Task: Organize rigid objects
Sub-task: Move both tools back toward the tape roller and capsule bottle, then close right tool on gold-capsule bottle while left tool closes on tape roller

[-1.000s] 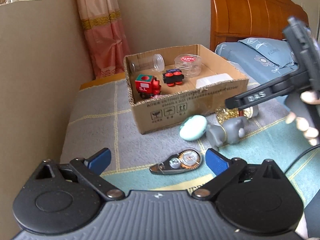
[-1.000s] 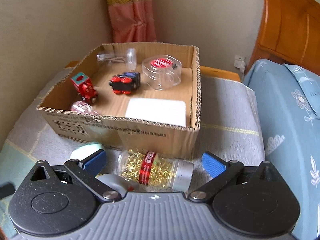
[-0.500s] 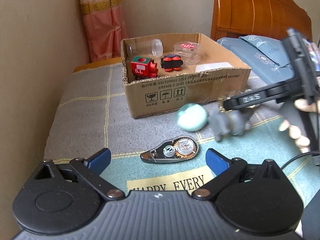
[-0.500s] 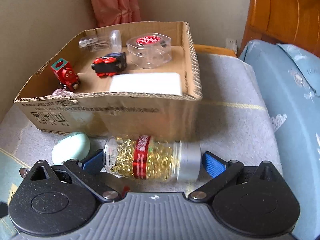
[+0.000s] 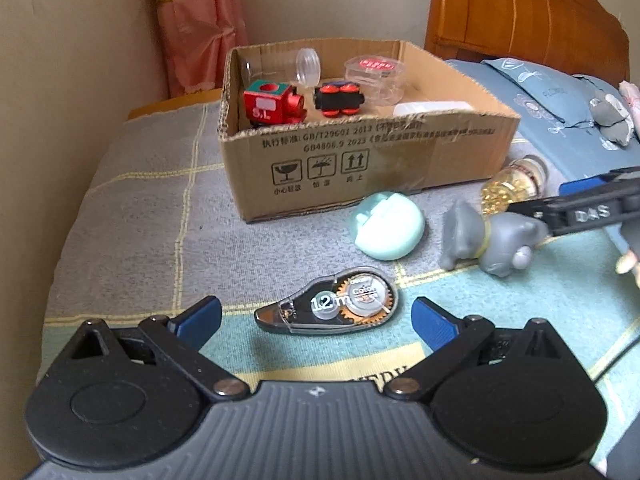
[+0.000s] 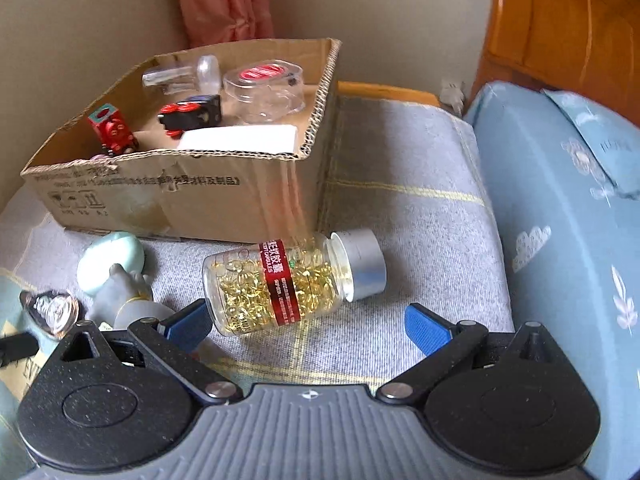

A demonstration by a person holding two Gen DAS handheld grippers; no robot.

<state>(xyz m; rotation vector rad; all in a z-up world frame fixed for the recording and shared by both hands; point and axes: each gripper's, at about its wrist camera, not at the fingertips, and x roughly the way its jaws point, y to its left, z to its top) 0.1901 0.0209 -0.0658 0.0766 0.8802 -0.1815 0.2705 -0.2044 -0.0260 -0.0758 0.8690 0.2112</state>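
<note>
The left claw (image 5: 316, 314) sits at the bottom of its frame with its blue fingers spread wide and nothing between them; just beyond them, at lower centre, lies a correction tape dispenser (image 5: 328, 307) on the blanket (image 5: 132, 216). The right claw (image 6: 307, 322) is likewise spread and empty, its fingers either side of a capsule bottle (image 6: 288, 280) lying on its side at mid frame, the silver cap toward the right; whether the left finger touches the glass I cannot tell. Further out, at the left of the right-wrist view, a grey toy figure (image 6: 124, 296) lies near a mint-green case (image 6: 110, 260), both just in front of the cardboard box (image 5: 360, 160). Inside the box, in the upper middle of the left-wrist view, are a red toy engine (image 5: 272, 104), a black toy wagon (image 5: 338, 99), a clear tube (image 5: 280, 67), a clear round container (image 5: 376, 78) and a white flat piece (image 6: 240, 138). By that count the task looks a little over halfway: five things boxed, four left on the blanket, with the bottle and the tape dispenser the likely next picks.
</note>
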